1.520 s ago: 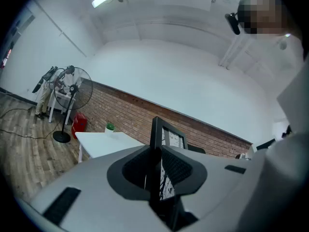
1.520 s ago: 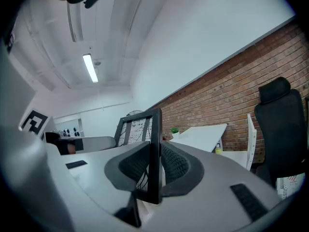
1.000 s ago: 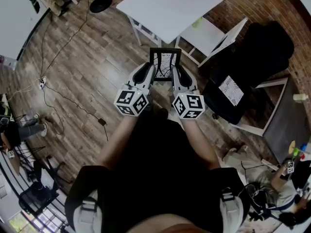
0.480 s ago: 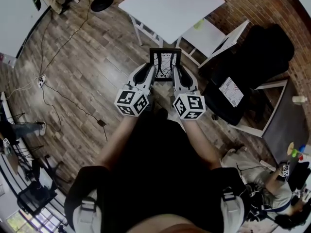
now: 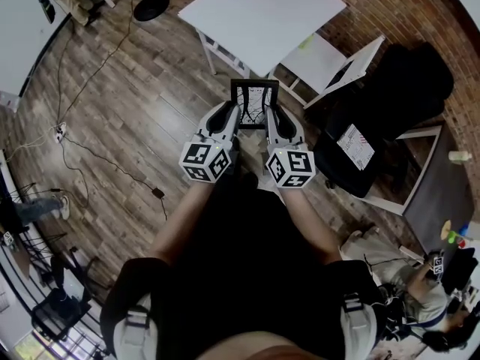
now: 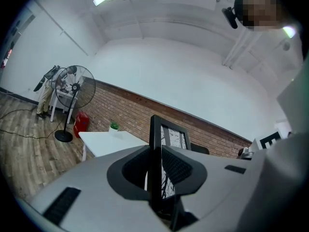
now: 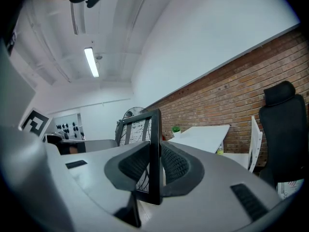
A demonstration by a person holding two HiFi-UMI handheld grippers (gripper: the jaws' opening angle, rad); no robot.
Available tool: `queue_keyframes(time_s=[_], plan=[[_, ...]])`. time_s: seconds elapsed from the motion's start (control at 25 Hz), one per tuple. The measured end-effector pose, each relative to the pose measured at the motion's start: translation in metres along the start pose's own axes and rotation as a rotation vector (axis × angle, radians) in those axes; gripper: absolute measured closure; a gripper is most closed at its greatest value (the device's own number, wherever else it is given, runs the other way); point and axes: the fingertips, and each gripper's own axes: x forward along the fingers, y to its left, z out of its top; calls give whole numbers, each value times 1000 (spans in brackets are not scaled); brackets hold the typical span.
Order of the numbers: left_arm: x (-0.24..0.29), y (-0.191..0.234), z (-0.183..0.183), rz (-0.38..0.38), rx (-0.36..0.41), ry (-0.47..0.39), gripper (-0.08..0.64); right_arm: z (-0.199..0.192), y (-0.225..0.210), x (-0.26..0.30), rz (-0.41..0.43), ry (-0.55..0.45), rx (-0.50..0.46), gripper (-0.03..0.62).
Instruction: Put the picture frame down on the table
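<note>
Since a second earlier, the left gripper (image 5: 235, 112) and the right gripper (image 5: 273, 112) have edged towards the white square table (image 5: 262, 13), so the top edge of the black rectangular picture frame (image 5: 255, 102) between them now lies just short of the table's near corner. Each gripper's ribbed dark pads are clamped on one side bar of the frame, left gripper (image 6: 159, 151) on the left bar and right gripper (image 7: 155, 158) on the right, holding it in the air, off the tabletop. Beside the table stands a white wooden chair (image 5: 324, 57), with a black office chair (image 5: 390, 100) farther from the table beyond it.
</note>
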Motion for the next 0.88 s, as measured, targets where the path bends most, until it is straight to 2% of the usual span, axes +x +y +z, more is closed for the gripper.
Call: queue_keyframes(time_s=[0.88], plan=[[106, 54, 32, -58, -14, 28, 482, 26, -42, 103, -69, -3, 20, 526]])
